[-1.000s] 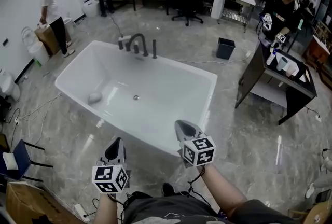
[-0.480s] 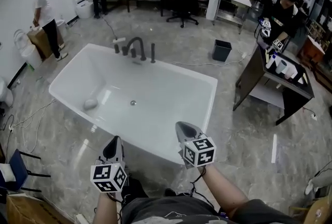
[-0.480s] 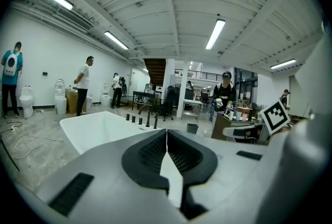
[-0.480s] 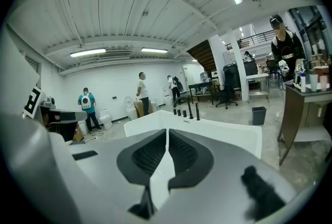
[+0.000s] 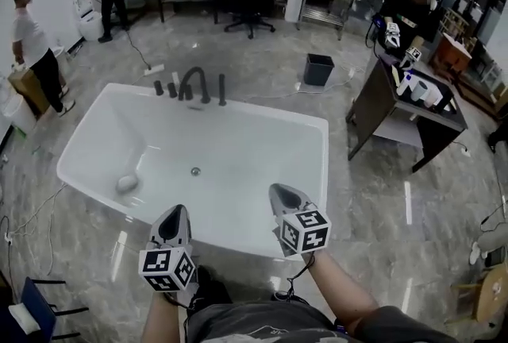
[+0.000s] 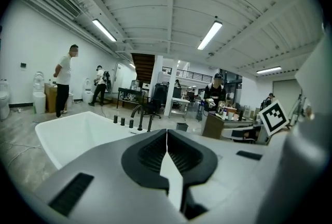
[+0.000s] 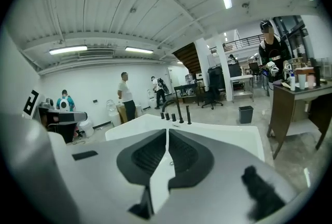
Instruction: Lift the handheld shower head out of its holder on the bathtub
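Standing well beyond both fingertips, handheld shower head (image 5: pixel 221 89) is on bathtub (image 5: pixel 274 113) far rim, just beside faucet (image 5: pixel 193 83). Left gripper (image 5: pixel 176 214) and right gripper (image 5: pixel 282 197) are pressed together, empty; arriving unopened would likely bump it, not grasp.

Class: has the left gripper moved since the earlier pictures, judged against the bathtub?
Yes. The left gripper has advanced toward the bathtub; its tip now overlaps the near rim.

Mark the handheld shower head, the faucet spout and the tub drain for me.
handheld shower head (image 5: pixel 221 89): head view, on its upright black body.
faucet spout (image 5: pixel 205 87): head view, on its upright leg.
tub drain (image 5: pixel 195 171): head view, on the round fitting's middle.
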`<move>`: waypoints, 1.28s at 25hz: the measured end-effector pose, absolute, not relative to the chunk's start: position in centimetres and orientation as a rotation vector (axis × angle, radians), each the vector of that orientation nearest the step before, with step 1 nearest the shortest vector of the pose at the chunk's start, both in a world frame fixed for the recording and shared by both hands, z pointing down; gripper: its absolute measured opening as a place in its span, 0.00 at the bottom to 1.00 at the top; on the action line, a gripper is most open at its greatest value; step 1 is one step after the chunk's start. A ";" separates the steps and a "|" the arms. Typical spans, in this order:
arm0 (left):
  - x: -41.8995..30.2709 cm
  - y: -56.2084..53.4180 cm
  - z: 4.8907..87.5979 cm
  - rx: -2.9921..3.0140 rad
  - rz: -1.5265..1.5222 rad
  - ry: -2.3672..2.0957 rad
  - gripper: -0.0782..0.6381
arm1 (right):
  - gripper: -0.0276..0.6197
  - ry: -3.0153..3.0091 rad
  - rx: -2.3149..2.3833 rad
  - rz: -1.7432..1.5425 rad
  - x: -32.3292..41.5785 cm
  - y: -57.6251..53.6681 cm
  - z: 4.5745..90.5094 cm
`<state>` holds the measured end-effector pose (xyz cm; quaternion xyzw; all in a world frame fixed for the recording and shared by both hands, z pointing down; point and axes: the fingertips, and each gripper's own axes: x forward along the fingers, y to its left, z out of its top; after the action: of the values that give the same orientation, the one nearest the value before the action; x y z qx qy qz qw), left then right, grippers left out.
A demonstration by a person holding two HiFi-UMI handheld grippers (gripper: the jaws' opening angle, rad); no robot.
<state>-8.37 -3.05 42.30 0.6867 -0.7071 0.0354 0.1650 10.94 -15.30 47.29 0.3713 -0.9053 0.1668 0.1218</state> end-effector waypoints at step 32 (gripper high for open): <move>-25.8 -15.0 44.0 2.183 0.082 -1.635 0.13 | 0.09 -2.397 1.480 0.498 -3.4 -19.8 46.9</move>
<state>-25.79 -15.04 44.03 0.7830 -0.5866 0.0293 0.2048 -3.39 -19.76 46.91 0.5123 -0.8296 0.1722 0.1398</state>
